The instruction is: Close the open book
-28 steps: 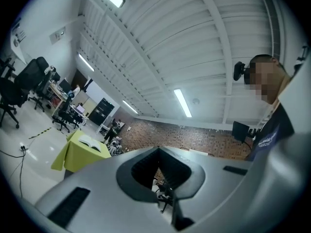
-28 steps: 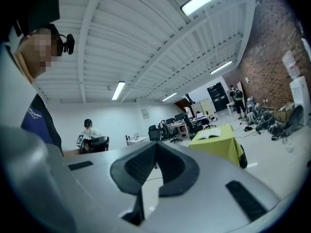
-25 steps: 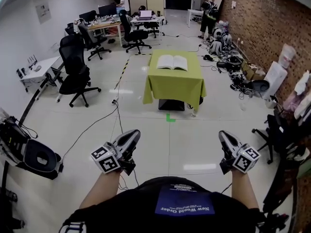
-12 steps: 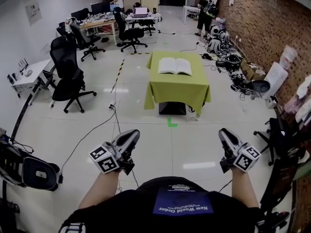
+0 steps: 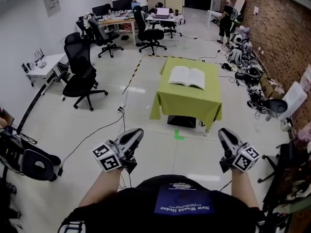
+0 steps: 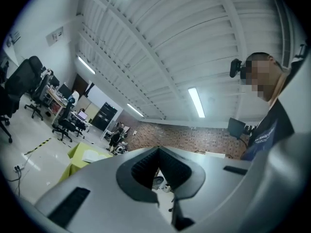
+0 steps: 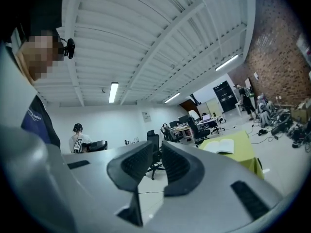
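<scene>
Open book lies flat on the far green worktop, well apart from both tongs. Left tongs closed, empty; right tongs have just been opening slightly, empty. Light, floppy pages: probably best lifted by one outer cover edge.

1. Bright, even light falls from the ceiling strip lights.
2. The glossy floor throws back pale patches of glare.
3. Shadows are soft and faint, with a dim one beneath the near edge of the green-clothed table.
4. The open book looks sharp, and its white pages are not blown out.
5. Every view bulges like a fisheye, and both gripper views turn black at the corners.
</scene>
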Available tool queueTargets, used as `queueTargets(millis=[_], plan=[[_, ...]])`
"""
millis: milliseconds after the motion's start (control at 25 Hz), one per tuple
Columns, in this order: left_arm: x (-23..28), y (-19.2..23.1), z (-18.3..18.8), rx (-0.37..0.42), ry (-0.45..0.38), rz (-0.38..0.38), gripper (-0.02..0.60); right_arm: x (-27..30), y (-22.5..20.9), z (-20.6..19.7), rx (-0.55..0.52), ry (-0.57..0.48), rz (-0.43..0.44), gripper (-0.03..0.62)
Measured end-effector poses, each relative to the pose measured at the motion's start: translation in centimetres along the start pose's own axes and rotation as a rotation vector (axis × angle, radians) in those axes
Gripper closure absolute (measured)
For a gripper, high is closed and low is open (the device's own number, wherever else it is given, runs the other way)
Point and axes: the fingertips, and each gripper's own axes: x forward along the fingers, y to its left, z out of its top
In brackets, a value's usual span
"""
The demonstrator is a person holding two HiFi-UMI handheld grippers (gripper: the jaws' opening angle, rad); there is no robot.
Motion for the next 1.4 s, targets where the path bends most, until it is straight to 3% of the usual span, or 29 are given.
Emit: queueTargets(millis=[200, 560, 840, 1120, 1400], plan=[[6.9, 0.6, -0.7, 0.015, -0.022, 0.038, 0.575, 1.9, -6.9, 3.0, -0.021, 0.004, 0.065, 0.606], [14.1, 6.0, -1.2, -0.006, 0.01, 0.054, 0.575, 7.1, -14.4, 3.2, 0.018, 0.04, 0.092, 0.58], [18.0, 15.7, 1.1, -0.047, 0.012, -0.047, 0.575, 15.0, -17.2, 3.7, -0.007, 0.032, 0.011, 0.551], [23.0, 24.8, 5.2, -0.044, 0.083, -0.185, 0.575, 22.3, -20.1, 5.7, 0.0, -0.044, -0.115, 0.551], [27.6, 30.9, 6.2, -0.076, 0.115, -0.242, 0.575, 27.3, -23.3, 5.3, 0.005, -0.022, -0.161, 0.551]])
